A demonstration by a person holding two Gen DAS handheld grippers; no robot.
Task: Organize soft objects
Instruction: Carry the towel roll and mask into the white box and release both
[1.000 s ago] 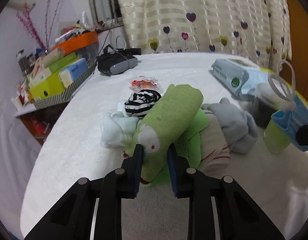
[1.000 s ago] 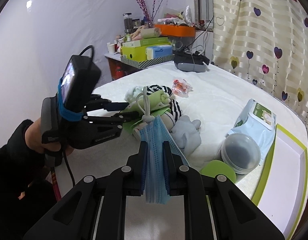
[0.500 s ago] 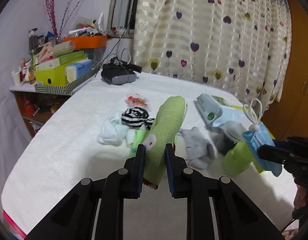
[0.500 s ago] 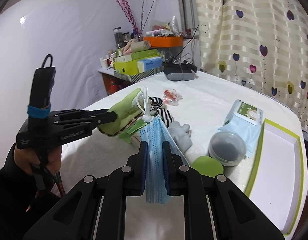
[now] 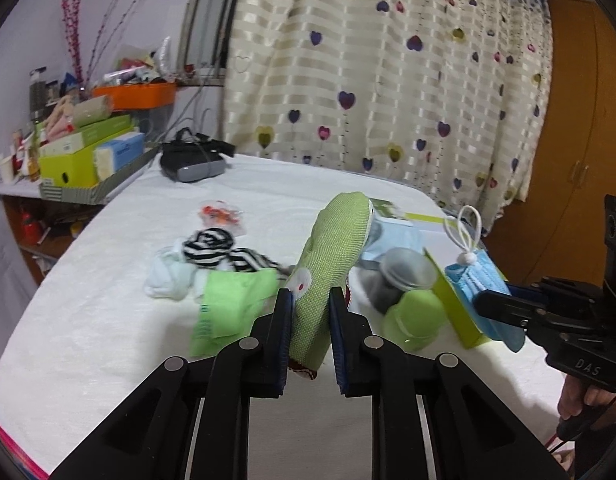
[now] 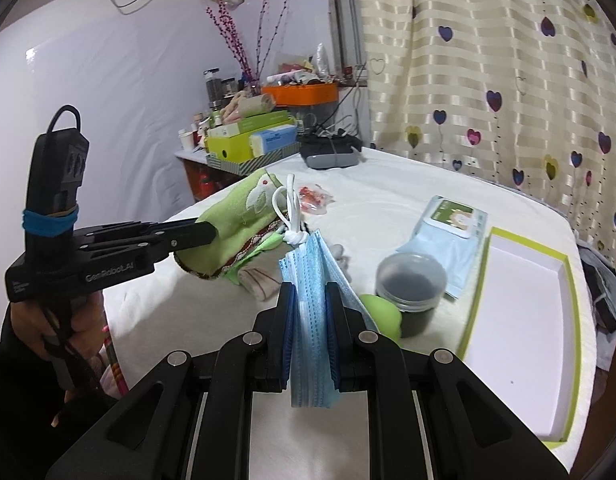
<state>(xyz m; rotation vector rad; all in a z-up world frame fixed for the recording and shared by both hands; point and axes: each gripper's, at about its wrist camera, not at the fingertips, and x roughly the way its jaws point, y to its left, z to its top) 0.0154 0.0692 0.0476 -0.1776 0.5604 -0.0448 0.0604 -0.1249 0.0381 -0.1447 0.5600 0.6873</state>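
1. the white bed-like surface covered with a textured sheet [image 5: 108,320] fills both views, and behind it hangs a cream striped curtain with heart prints [image 5: 387,80]. a cluttered side shelf with boxes [image 5: 80,152] stands at the far corner.
2. the shallow white tray with a lime green rim [image 6: 519,320] lies open at the right side. i judge it is the place for the soft things.
3. the rolled green cloth with a white animal print [image 5: 331,264] is lifted above the surface. the left gripper [image 5: 311,308] is closed firmly on its lower end.
4. the folded blue face masks with white ear loops [image 6: 311,320] hang between the closed jaws of the right gripper [image 6: 311,308].
5. the pile of small socks, one black and white striped [image 5: 208,248], waits on the sheet.
6. the step in hand looks like carrying. next, each load needs to be moved over the tray, lowered and released gently.
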